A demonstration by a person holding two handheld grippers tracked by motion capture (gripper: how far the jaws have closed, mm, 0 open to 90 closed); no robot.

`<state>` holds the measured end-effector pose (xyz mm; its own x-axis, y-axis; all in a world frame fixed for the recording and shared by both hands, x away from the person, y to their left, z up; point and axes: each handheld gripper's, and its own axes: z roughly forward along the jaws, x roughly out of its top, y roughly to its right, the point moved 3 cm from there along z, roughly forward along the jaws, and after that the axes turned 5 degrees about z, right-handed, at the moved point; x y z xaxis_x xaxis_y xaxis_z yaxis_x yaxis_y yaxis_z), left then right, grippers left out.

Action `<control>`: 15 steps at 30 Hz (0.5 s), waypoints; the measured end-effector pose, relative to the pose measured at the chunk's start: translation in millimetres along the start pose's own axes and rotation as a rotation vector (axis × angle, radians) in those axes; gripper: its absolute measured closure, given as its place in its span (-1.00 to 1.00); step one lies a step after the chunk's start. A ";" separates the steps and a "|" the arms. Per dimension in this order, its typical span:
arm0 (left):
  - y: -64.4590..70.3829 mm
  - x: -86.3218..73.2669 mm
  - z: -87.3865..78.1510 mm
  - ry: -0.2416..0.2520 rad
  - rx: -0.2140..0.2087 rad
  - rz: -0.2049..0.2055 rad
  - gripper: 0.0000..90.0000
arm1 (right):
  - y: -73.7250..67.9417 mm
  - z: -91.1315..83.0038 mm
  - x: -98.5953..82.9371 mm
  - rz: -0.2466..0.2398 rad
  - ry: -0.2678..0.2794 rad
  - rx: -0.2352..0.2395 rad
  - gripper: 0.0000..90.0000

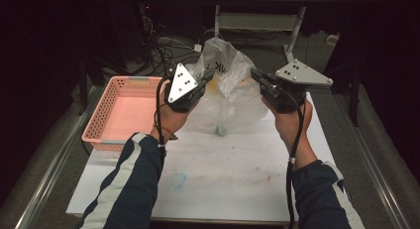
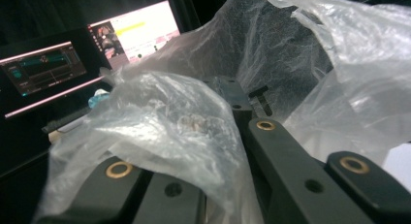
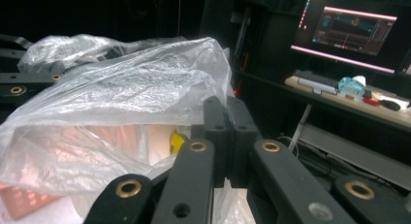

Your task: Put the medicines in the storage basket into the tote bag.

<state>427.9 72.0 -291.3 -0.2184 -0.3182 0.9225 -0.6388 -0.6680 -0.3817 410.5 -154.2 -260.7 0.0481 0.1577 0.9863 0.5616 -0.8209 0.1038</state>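
Observation:
A clear plastic bag (image 1: 229, 92) stands at the middle of the white table (image 1: 237, 174), held up between both grippers. My left gripper (image 1: 210, 74) is shut on the bag's left rim, and the film bunches over its jaws in the left gripper view, plastic bag (image 2: 165, 122). My right gripper (image 1: 253, 73) is shut on the right rim; its jaws meet with the film pinched there, plastic bag (image 3: 121, 98). Something yellow (image 3: 178, 140) shows through the film inside the bag. A small pale object (image 1: 221, 130) lies at the bag's bottom.
A pink plastic basket (image 1: 126, 112) sits at the table's left side, next to my left hand. A faint blue ring mark (image 1: 179, 180) is on the table near the front. Monitors (image 2: 131, 32) and a desk with clutter (image 3: 354, 86) stand beyond the table.

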 end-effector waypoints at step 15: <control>-5.7 -17.0 10.2 -0.044 0.006 -0.051 0.68 | 17.4 9.0 -7.2 0.025 -0.017 -0.073 1.00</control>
<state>442.8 74.3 -305.4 -0.1527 -0.3129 0.9374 -0.6440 -0.6879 -0.3346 427.4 -164.7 -267.2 0.0759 0.1453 0.9865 0.4981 -0.8625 0.0887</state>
